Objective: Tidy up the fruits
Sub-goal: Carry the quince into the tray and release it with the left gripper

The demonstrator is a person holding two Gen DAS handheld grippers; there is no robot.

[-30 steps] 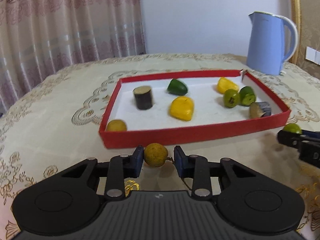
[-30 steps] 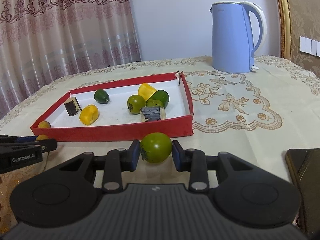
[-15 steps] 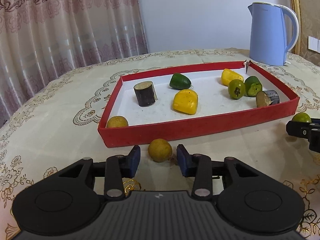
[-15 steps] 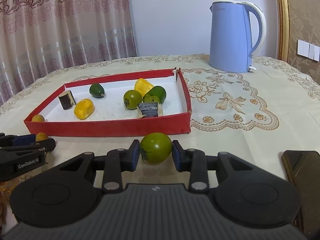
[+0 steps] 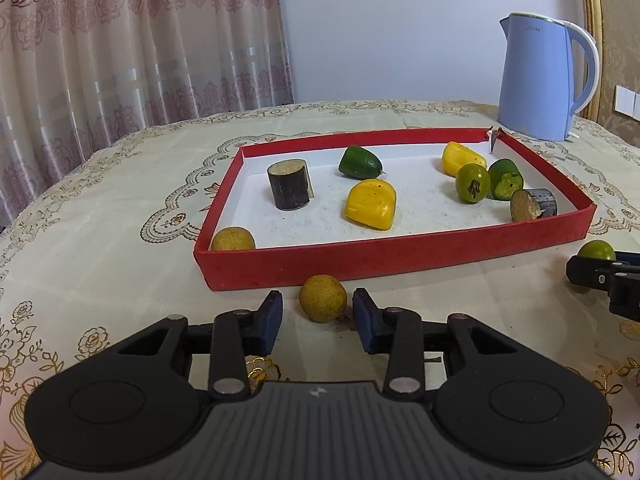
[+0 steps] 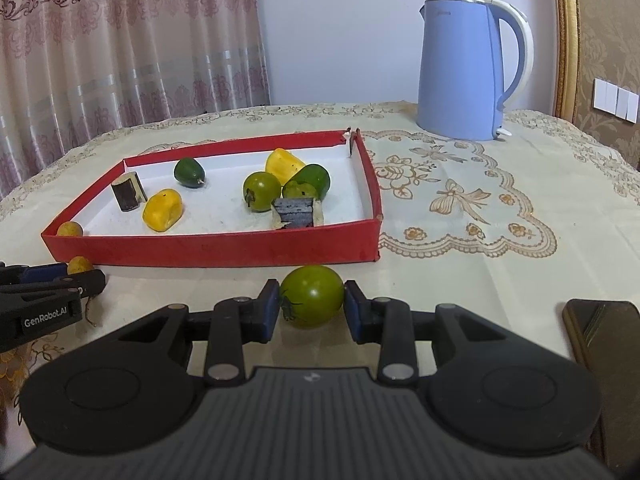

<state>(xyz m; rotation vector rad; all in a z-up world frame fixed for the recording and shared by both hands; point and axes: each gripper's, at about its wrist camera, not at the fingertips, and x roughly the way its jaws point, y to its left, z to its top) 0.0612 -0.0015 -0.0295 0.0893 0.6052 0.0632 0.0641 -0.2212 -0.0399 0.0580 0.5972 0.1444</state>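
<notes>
Comparing with one second earlier, the left gripper (image 5: 318, 317) had released the brown-yellow round fruit (image 5: 323, 298); the fruit rested on the tablecloth (image 5: 100, 248) between parted pads, just before the red tray (image 5: 400, 258). The right gripper (image 6: 311, 307) stayed clamped on the green tomato (image 6: 312, 295), outside the tray's near wall. Tray contents: two yellow pieces, two dark green pieces, two dark cylinders, one green tomato, one brown-yellow fruit. One blue kettle (image 5: 540, 80) stood behind.
</notes>
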